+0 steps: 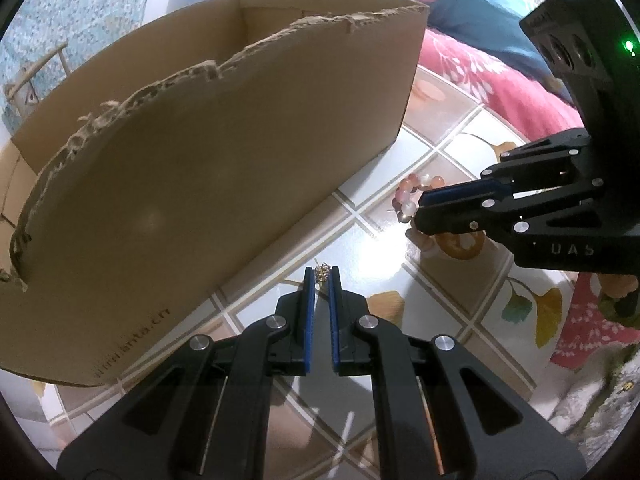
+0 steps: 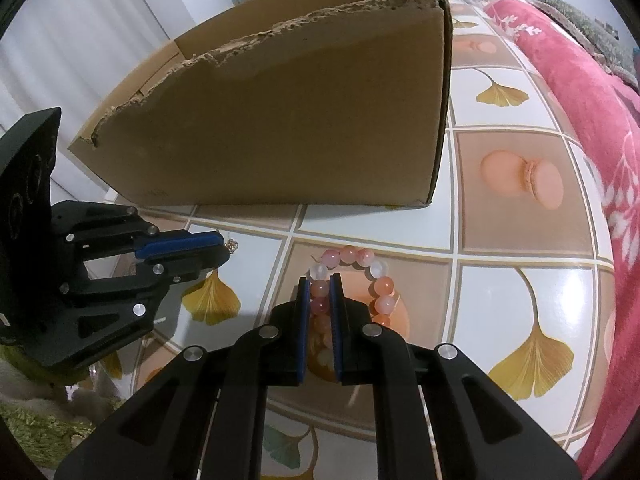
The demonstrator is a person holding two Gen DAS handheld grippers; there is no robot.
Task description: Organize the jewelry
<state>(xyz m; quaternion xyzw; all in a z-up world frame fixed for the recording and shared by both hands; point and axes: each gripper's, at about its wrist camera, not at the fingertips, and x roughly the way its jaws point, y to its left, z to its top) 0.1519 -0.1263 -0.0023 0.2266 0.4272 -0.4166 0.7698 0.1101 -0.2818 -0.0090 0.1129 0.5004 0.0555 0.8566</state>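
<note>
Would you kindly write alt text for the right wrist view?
The right gripper is shut on a pink and white bead bracelet on a patterned tablecloth. A torn cardboard box stands behind; the left gripper enters from the left.

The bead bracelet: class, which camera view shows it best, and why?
The right wrist view: the bead bracelet fills the centre, its loop visible, one side pinched in the right gripper. In the left wrist view the bracelet is small, partly hidden behind that gripper.

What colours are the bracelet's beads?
Pink, orange-peach and milky white beads on the bracelet, clearest in the right wrist view.
</note>
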